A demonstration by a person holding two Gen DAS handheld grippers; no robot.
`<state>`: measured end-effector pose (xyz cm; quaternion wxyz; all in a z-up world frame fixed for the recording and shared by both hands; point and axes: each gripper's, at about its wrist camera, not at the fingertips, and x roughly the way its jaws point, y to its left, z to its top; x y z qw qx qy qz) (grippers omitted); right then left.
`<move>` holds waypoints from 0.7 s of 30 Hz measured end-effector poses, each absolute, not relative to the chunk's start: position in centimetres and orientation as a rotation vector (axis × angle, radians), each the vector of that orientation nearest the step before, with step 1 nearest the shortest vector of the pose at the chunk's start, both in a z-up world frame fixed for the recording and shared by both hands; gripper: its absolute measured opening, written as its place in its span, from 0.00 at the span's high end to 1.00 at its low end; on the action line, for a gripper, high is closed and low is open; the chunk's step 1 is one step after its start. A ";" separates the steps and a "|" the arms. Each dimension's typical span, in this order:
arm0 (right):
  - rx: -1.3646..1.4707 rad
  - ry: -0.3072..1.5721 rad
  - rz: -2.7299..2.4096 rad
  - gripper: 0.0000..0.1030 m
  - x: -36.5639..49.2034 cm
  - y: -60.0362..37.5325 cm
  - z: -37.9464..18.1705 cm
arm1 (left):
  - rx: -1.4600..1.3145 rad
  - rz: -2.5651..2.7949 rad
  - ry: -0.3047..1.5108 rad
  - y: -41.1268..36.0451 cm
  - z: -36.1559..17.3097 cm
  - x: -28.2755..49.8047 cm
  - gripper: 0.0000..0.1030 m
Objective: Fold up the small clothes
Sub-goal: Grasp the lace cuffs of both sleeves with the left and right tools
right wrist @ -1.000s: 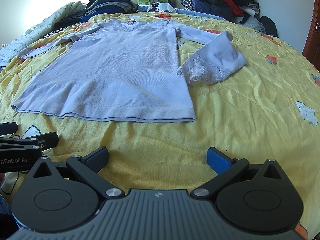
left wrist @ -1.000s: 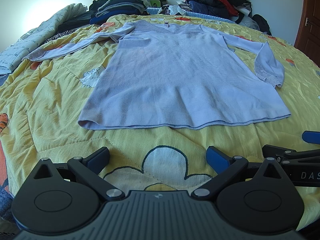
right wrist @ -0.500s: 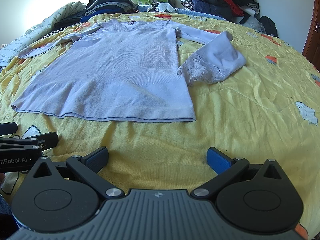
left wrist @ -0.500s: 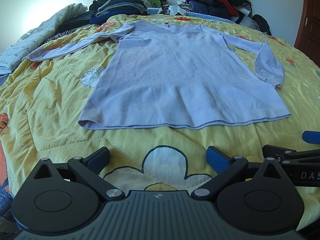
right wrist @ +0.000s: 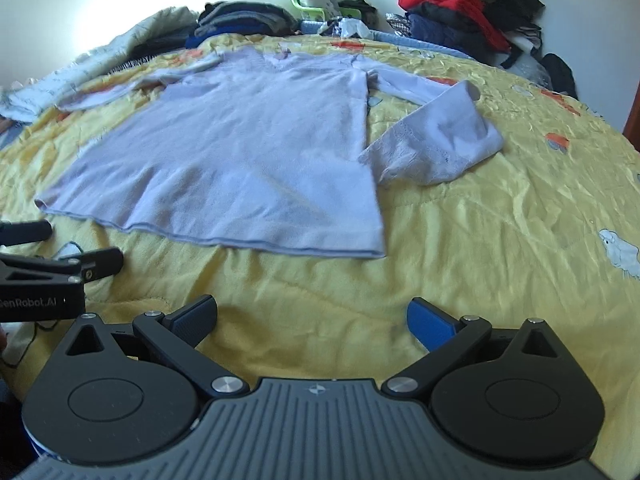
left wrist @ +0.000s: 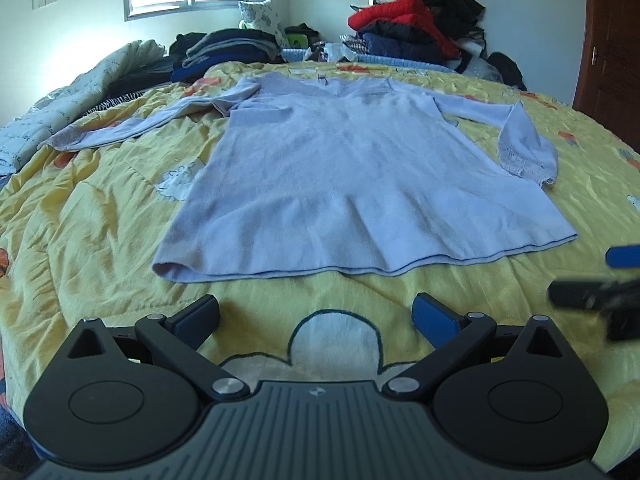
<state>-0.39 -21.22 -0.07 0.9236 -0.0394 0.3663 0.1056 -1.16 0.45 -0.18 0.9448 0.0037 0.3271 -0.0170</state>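
Note:
A pale lilac long-sleeved top (left wrist: 352, 184) lies spread flat on a yellow quilt (left wrist: 100, 216), hem toward me, collar far. Its left sleeve stretches out to the left (left wrist: 132, 128). Its right sleeve is bent back, lace cuff beside the body (right wrist: 432, 144). The top also shows in the right wrist view (right wrist: 248, 160). My left gripper (left wrist: 316, 316) is open and empty, just short of the hem's middle. My right gripper (right wrist: 312, 316) is open and empty, short of the hem's right corner. Each gripper shows at the edge of the other's view.
Piles of folded dark clothes (left wrist: 228, 48) and a red and navy stack (left wrist: 404, 28) sit at the bed's far end. A rumpled pale blanket (left wrist: 80, 92) lies along the left. A brown door (left wrist: 612, 40) stands at the right.
Both grippers have lifted and tilted slightly; the view shows more of the far wall. The right gripper's fingers look blurred in the left view. The top has not moved.

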 end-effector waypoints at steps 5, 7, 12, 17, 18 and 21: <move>0.071 0.593 0.265 0.00 -0.8 -26.2 2.5 | -0.050 -0.005 0.573 2.3 1.3 -2.3 0.00; 0.141 0.581 0.282 0.00 0.5 -28.1 3.7 | -0.077 0.006 0.523 3.2 2.6 -2.1 0.00; 0.574 0.658 0.373 0.06 7.1 -34.7 4.0 | -0.220 0.032 0.471 4.9 4.5 0.8 0.00; 0.848 0.740 0.319 0.32 13.9 -39.0 1.1 | -0.312 0.038 0.491 5.3 3.7 3.7 0.00; 0.842 0.763 0.301 0.32 14.9 -39.1 0.5 | -0.315 0.033 0.500 5.1 3.4 4.1 0.00; 0.825 0.815 0.272 0.30 16.7 -38.8 -1.4 | -0.305 0.013 0.529 4.6 3.1 4.8 0.00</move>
